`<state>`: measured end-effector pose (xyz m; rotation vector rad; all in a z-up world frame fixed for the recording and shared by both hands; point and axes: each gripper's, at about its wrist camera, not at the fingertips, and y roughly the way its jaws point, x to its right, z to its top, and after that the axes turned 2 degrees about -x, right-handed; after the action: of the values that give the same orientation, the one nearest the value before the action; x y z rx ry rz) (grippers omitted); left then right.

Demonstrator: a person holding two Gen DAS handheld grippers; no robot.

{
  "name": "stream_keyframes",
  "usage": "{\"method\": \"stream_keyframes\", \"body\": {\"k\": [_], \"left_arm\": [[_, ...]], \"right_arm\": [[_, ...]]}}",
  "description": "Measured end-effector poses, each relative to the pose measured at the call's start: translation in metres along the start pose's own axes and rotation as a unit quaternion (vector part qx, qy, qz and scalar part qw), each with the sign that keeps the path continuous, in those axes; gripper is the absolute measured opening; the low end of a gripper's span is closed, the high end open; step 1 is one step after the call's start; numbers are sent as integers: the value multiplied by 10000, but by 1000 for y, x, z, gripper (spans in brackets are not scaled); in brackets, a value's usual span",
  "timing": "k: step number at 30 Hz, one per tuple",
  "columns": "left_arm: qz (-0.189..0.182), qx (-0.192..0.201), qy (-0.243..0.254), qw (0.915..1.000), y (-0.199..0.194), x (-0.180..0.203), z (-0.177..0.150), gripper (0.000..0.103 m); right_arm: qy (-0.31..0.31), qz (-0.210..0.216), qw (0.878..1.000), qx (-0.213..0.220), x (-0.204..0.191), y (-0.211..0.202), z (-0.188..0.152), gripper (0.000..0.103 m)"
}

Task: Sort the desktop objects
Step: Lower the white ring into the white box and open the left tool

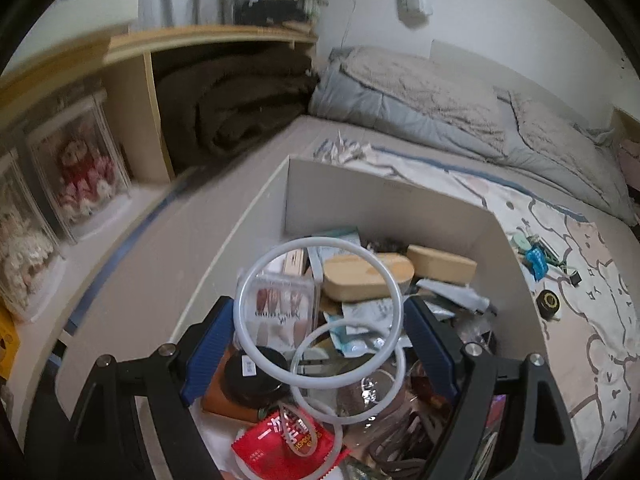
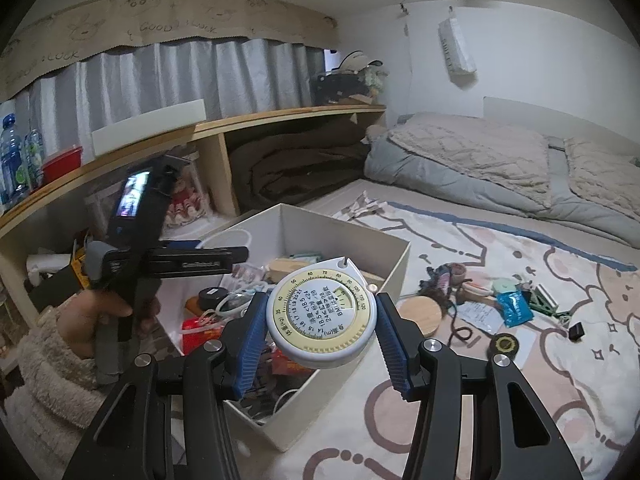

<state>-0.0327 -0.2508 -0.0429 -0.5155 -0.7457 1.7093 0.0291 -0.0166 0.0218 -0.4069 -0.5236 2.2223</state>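
My left gripper (image 1: 318, 314) is shut on a large translucent white ring (image 1: 256, 276), held above the beige storage box (image 1: 384, 196). A smaller ring (image 1: 394, 392) lies below it among the box's contents. My right gripper (image 2: 322, 318) is shut on a round white and yellow BMI tape measure (image 2: 322, 314), held over the box's near right corner (image 2: 394, 258). The left gripper's body (image 2: 168, 264) and the hand holding it show at the left of the right wrist view, over the box.
The box holds wooden blocks (image 1: 366, 276), a nail case (image 1: 280, 300), a black jar (image 1: 256, 376) and a red packet (image 1: 280, 444). On the bedspread lie a wooden lid (image 2: 420, 314), a blue packet (image 2: 514, 308), a black round object (image 2: 505, 345) and small clutter. A shelf (image 2: 224, 128) stands behind.
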Motion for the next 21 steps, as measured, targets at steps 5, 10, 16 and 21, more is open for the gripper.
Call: {"method": "stream_keyframes", "body": {"k": [5,10,16,21], "left_arm": [[87,-54,-1,9999,1,-1,-3,85],[257,-133,72,9996,4,0,-3,85],[258,-107,56,9996,1,-2,-3,88],[210,15,81,9997,-5,-2,-4,92]], "right_arm": [[-18,187,9997,-140,-7,13,1,54],[-58,290,9992,-273,-16,28,2,54],[-53,369,9983,-447,-21,44,-2,54],[-46,395,9975,-587,-23,56,-5,54]]}}
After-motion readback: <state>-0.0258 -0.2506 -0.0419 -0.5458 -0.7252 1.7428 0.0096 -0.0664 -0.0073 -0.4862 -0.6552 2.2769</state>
